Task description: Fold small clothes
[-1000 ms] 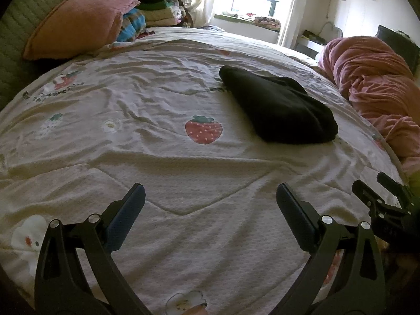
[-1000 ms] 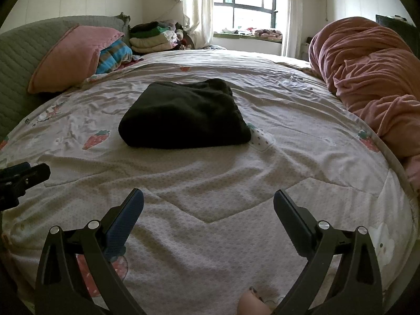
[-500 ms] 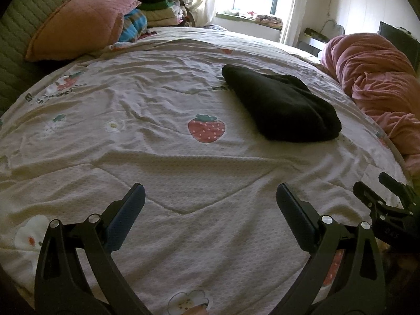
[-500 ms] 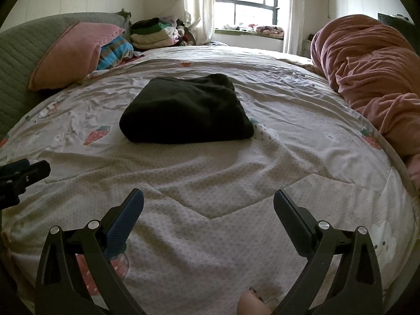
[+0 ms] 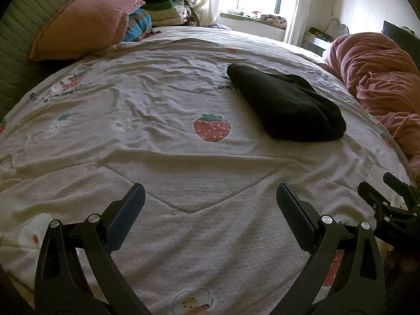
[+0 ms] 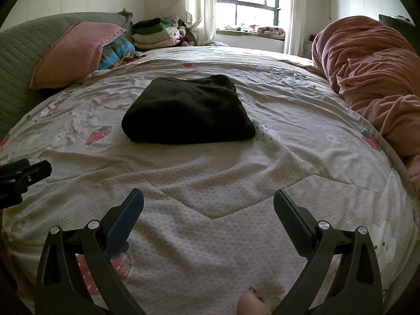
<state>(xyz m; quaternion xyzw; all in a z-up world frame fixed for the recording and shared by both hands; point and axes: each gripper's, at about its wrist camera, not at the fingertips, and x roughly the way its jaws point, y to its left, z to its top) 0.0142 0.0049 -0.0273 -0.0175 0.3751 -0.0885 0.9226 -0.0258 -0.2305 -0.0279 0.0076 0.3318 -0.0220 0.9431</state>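
Right wrist view: folded black fleece garment point(image 6: 187, 111) at 12 o'clock on strawberry-print white quilt point(image 6: 210, 178); my right hand-held gripper point(image 6: 208, 200) and left hand-held gripper point(image 5: 210, 197) both spread wide, empty.

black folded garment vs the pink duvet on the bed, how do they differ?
The black garment is folded into a flat, compact rectangle; the pink duvet is bunched in a loose, wrinkled heap. The garment lies mid-bed on the strawberry-print sheet; the duvet is piled along the bed's right edge. The garment is much smaller and lower than the duvet. Both rest on the bed, and neither open claw, left or right, touches them.
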